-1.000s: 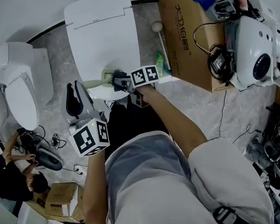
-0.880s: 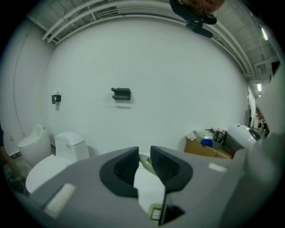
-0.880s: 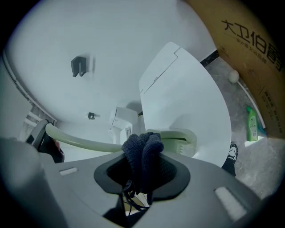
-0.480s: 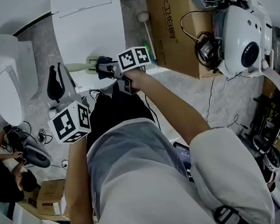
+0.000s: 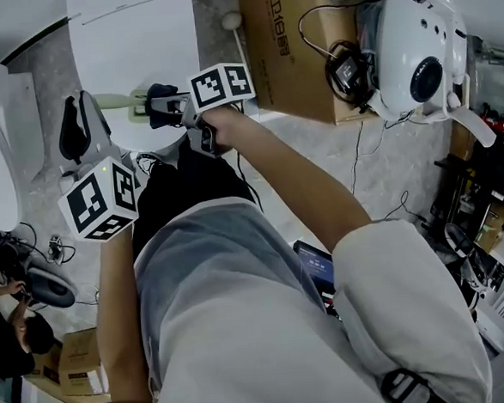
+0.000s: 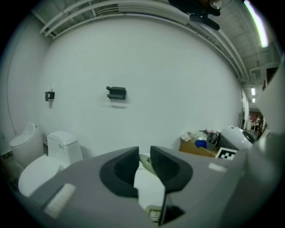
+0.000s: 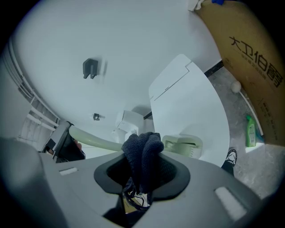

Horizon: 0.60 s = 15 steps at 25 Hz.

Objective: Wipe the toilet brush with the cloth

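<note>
Brush [image 5: 130,100] hangs over the toilet [image 5: 129,41], far left, handle pinched in the left gripper [image 6: 143,156]. Right gripper [image 7: 142,178] clamps the cloth [image 7: 141,149] against it. Press hard and the handle could twist loose.

brush [image 7: 181,146]: above toilet [image 5: 128,33], handle in left claw [image 6: 143,161]
cloth [image 7: 142,153]: in right claw [image 7: 142,173], against brush handle
box [image 5: 280,48]: right of toilet
</note>
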### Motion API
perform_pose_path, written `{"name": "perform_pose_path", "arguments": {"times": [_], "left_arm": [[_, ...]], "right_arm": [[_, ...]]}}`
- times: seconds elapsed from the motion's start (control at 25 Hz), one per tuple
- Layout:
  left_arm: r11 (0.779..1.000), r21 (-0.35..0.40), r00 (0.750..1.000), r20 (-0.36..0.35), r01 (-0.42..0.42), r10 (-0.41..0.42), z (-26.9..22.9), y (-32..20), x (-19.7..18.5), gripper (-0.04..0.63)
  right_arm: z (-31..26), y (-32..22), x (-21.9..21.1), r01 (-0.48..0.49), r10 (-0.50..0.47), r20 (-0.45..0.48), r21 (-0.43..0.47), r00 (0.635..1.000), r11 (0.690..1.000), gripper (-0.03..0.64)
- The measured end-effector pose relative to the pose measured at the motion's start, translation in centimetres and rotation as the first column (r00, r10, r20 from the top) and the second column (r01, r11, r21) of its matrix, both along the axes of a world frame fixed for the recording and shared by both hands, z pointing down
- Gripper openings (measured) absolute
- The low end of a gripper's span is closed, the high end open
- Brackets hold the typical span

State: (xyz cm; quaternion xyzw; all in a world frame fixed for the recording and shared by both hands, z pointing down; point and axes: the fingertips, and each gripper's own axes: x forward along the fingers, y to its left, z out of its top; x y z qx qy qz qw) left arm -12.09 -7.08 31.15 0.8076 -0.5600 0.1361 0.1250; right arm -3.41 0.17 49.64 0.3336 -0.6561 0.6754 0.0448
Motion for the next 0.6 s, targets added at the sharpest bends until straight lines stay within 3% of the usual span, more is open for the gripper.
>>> {"name": "perform_pose_path", "arguments": {"times": [0.28, 0.6], "left_arm": [[1.000, -0.001, 1.000, -0.018, -0.007, 0.007, 0.1, 0.3, 0.1, 0.000], [0.999, -0.027, 0.996, -0.087, -0.035, 0.032, 0.0, 0.1, -0.5, 0.000]], "right_arm": [[-2.0, 0.0, 0.0, 0.021, -0.019, -0.046, 0.035, 0.999, 0.999, 0.109], [-4.5, 0.0, -1.0, 0.030, -0.023, -0.094, 0.073, 0.995, 0.997, 0.109]]}}
